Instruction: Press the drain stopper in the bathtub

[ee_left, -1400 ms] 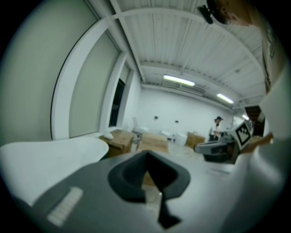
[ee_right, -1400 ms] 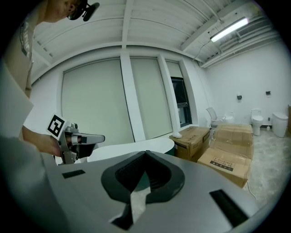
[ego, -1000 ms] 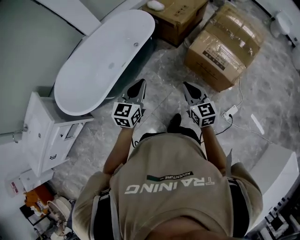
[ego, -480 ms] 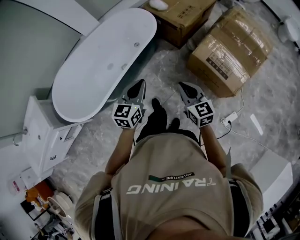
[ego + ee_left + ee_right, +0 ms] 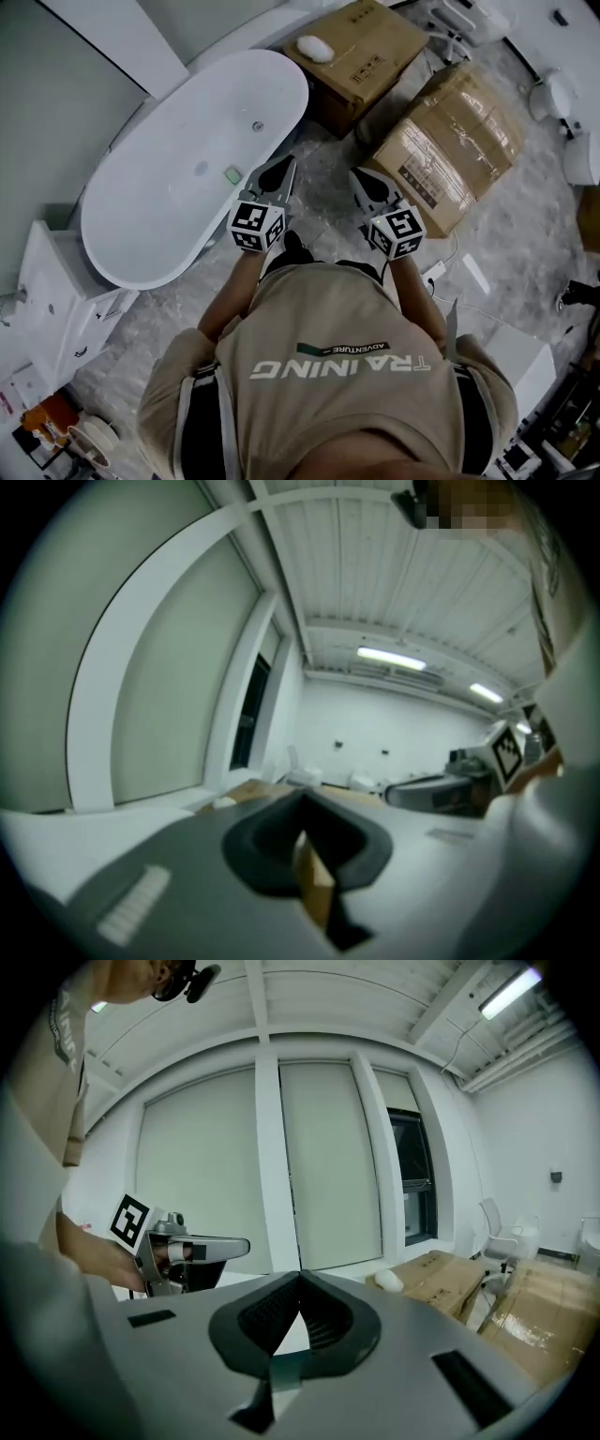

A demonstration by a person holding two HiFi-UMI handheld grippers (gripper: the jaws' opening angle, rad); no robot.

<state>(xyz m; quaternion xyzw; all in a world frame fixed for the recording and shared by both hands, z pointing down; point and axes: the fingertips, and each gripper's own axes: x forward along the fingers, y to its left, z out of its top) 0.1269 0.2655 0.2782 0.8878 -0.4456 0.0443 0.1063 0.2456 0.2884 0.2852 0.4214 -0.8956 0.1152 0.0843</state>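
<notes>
- Left gripper (image 5: 284,167) has its jaws closed together with nothing between them. It is held in the air, and its tip is just beside the near edge of the bathtub (image 5: 150,211).
- Right gripper (image 5: 361,178) also has its jaws closed tip to tip and holds nothing. It points forward beside the left one, with a gap between the two.
- Drain stopper (image 5: 202,169) shows only as a small faint round mark on the bottom of the bathtub. It lies to the left of the left gripper's tip, and neither gripper touches it.
- White bathtub stretches to the left of the left gripper, both ahead of it and behind it.
- One cardboard box (image 5: 370,56) stands ahead of both grippers, with a white oval thing (image 5: 314,47) lying on it.
- Second cardboard box (image 5: 459,141) stands ahead and to the right of the right gripper.
</notes>
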